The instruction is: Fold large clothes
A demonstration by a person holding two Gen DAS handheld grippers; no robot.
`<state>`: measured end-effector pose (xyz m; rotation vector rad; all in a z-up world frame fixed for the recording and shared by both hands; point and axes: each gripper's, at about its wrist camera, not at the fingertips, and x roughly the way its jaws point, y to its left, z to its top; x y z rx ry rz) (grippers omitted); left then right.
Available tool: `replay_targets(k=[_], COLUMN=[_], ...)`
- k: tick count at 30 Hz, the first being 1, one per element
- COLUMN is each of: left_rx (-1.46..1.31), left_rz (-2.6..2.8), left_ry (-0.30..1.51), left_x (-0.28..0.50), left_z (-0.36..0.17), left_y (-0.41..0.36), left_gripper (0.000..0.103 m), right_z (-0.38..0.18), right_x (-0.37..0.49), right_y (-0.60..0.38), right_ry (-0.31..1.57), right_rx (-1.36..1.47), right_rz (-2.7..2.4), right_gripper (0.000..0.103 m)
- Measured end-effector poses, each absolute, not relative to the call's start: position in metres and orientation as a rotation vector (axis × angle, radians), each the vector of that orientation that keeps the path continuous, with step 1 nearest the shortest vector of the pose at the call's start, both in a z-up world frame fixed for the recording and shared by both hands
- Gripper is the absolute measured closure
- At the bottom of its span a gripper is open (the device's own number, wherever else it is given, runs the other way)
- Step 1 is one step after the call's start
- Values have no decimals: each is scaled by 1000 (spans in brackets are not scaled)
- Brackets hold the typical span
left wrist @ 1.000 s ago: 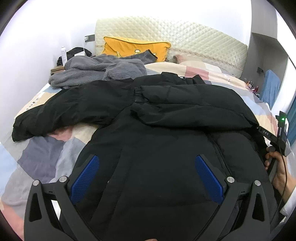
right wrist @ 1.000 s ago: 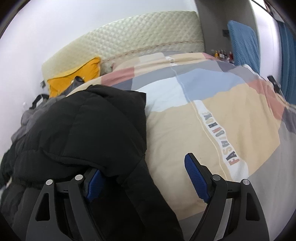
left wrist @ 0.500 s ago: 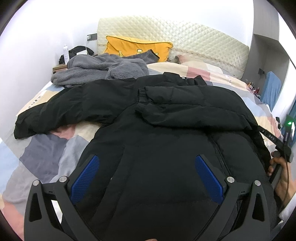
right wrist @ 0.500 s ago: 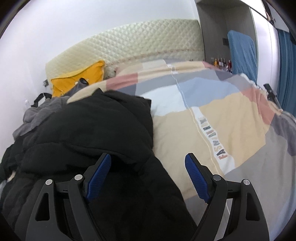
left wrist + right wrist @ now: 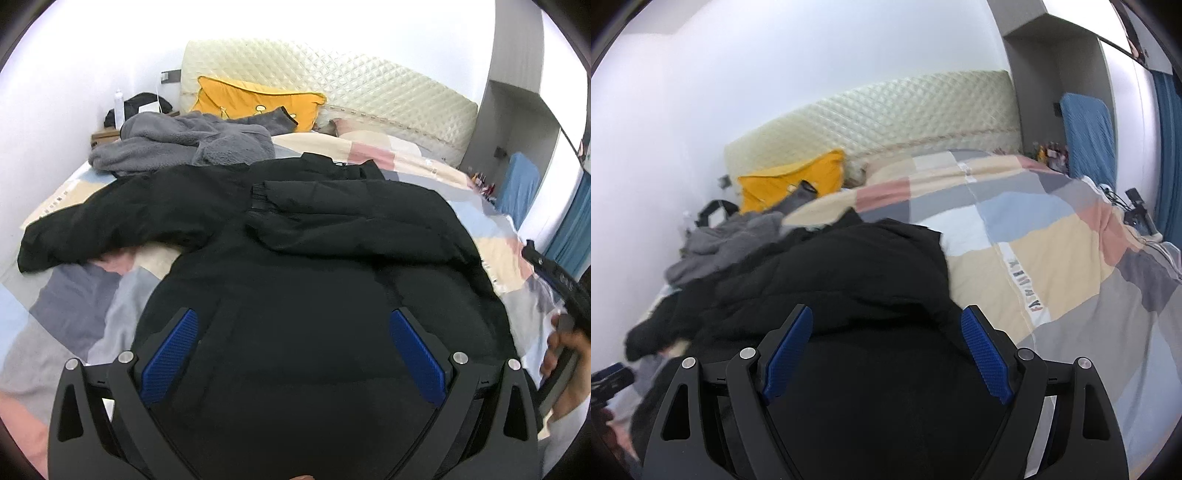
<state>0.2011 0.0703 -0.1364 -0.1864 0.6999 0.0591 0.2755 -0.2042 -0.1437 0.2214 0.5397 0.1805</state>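
1. Black jacket (image 5: 303, 280) lies spread mid-bed (image 5: 74, 310), one sleeve (image 5: 332, 206) already folded across its chest.
2. The other sleeve (image 5: 122, 221) still sprawls toward the bed's left edge.
3. Left gripper (image 5: 295, 354) and right gripper (image 5: 886, 350) hover wide, holding nothing.

Both cameras sit just behind their own fingers and look forward and somewhat downward along them, up the bed (image 5: 74, 306) toward the quilted headboard (image 5: 369, 88). The left wrist view hangs close over the black jacket (image 5: 295, 295), squarely facing the headboard. The right wrist view stands further right, tilted, taking in the open patchwork duvet (image 5: 1052, 240). Both share the jacket, the yellow pillow (image 5: 798, 181), the grey fleece (image 5: 177, 144) and the headboard.
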Motion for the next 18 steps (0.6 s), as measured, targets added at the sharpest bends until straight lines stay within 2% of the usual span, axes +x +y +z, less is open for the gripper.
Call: replay_targets(k=[18], left_rx=[-57], left_rz=[24], left_ry=[626], left_x=[163], left_z=[-118], left_y=[28], left_gripper=[0], right_z=[-117], right_x=[151], right_y=[-173], right_ry=[437], right_rx=[124], right_rz=[248], right_gripper=[21])
